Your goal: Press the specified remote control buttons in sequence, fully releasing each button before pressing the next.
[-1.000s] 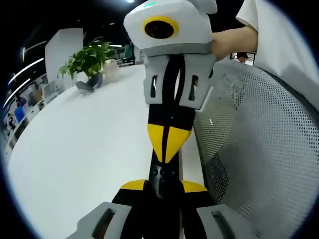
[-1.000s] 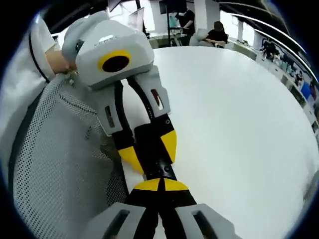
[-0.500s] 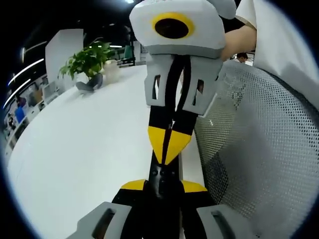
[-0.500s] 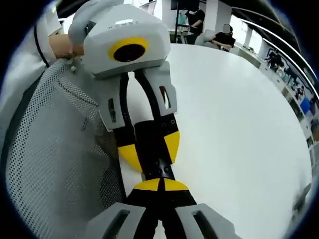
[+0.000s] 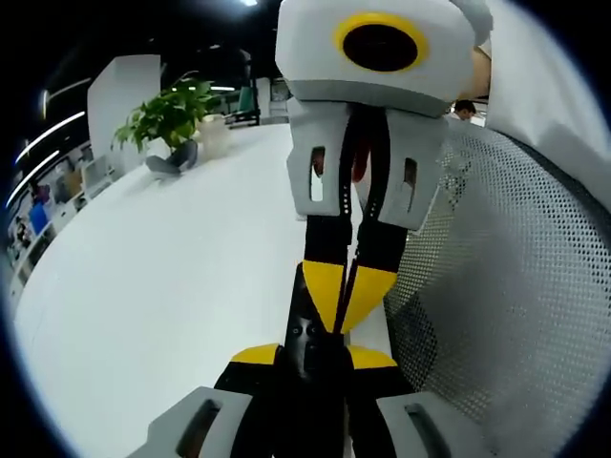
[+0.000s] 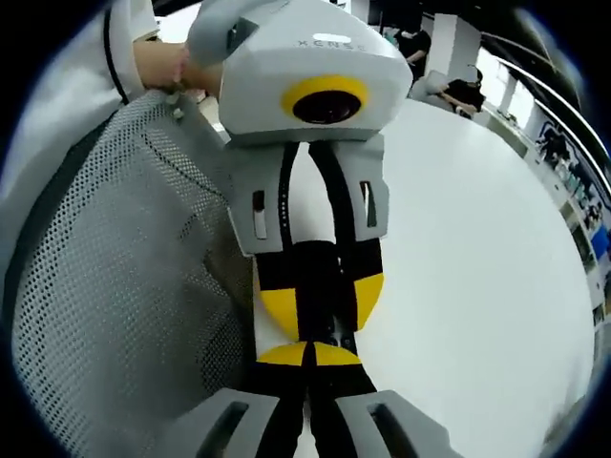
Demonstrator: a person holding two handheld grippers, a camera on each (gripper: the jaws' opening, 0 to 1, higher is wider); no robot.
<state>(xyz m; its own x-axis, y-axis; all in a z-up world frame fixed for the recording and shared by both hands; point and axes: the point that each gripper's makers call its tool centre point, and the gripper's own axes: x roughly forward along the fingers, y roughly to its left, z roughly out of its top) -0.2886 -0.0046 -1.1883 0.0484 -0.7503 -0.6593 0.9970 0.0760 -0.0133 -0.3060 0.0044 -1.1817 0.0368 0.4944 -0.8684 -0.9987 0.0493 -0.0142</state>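
Tongs of the left gripper (image 5: 313, 358) are clamped on the remote control (image 5: 307, 334), a narrow black bar. One yellow-tipped jaw lies against each long side of the remote, and the bar runs forward between them. In the right gripper view the left tongs (image 6: 320, 305) hang down from above, and the remote (image 6: 313, 272) shows as a black strip between their spread yellow tips.

The right tongs (image 6: 307, 355) are closed, their two yellow tips pressed together with nothing between them. They meet the remote at its far end, pointing straight back along it toward the left gripper. In the left gripper view these tips (image 5: 346, 298) sit right at that end of the remote; whether they bear on a button I cannot tell.

Under the remote lies a white round tabletop (image 5: 172, 286). Just beside the remote, on the person's side, rises the grey mesh back of a chair (image 5: 516, 286). Behind the mesh is a white sleeve (image 5: 554, 57). Well beyond the remote, at the far edge of the tabletop, stands a potted plant (image 5: 170, 114).
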